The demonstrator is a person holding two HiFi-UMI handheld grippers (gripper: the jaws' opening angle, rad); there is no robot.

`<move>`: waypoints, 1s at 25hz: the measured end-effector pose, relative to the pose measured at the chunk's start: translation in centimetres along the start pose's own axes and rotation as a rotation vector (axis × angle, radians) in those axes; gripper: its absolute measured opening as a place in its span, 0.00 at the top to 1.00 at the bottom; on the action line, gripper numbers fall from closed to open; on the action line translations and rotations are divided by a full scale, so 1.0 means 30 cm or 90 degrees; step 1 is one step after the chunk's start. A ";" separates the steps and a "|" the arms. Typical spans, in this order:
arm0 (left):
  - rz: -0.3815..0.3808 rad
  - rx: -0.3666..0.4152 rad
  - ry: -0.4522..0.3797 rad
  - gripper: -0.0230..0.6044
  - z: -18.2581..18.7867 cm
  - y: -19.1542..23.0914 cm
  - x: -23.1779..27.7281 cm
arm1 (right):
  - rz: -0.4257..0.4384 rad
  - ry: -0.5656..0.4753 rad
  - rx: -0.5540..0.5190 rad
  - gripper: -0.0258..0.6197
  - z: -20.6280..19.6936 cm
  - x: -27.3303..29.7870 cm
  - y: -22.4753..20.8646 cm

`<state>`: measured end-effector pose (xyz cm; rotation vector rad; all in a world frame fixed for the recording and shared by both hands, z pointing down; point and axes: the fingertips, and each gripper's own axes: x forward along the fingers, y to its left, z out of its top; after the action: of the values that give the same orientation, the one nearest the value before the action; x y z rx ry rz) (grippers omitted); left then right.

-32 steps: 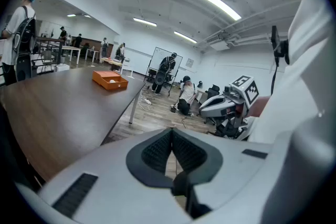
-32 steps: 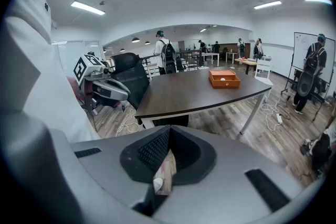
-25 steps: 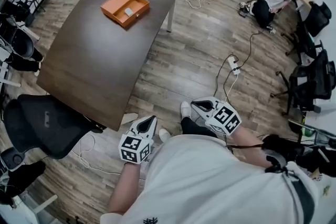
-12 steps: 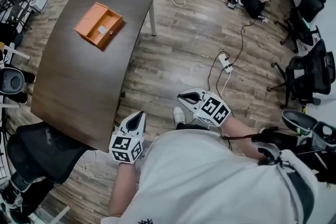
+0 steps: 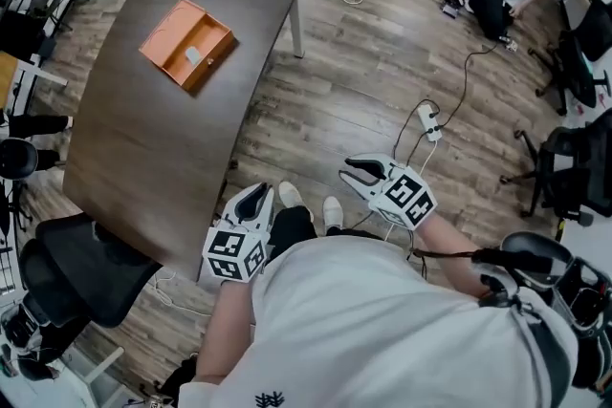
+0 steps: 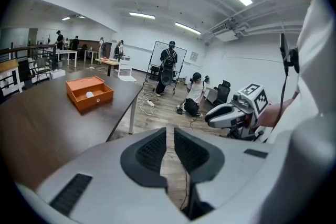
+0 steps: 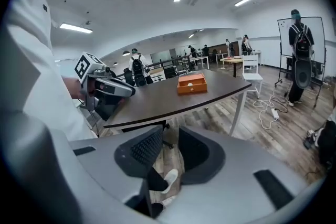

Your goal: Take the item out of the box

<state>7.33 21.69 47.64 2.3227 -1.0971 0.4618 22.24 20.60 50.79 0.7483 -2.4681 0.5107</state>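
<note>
Holding the left hand-held gripper [image 5: 256,196] just off the near edge of the tabletop [image 5: 143,148], we see its jaws a narrow slit apart. They have just been opening, and nothing is between them. The right hand-held gripper [image 5: 354,170] is over the wood floor [image 5: 363,81], jaws apart, empty. The orange box [image 5: 187,44] sits open toward the tabletop's far end with a small white item [image 5: 194,55] inside. Both are well apart from the two hand-held grippers.

Dark table [image 5: 153,143] carries an orange box [image 5: 172,35], apparently lidless.
</note>
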 end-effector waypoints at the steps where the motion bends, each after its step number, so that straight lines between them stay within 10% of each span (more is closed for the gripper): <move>1: 0.000 -0.002 0.003 0.90 0.019 0.026 0.026 | -0.003 0.000 0.005 0.82 0.009 0.018 -0.029; 17: 0.117 -0.070 -0.031 0.88 0.471 0.852 0.337 | -0.058 0.001 0.008 0.85 0.464 0.381 -0.472; 25: 0.227 -0.128 0.000 0.83 0.531 1.220 0.480 | 0.019 0.027 -0.020 0.85 0.590 0.603 -0.612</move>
<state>-11.36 -15.95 53.58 1.9592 -1.4936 0.4574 13.83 -9.51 50.51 0.6812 -2.4454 0.4925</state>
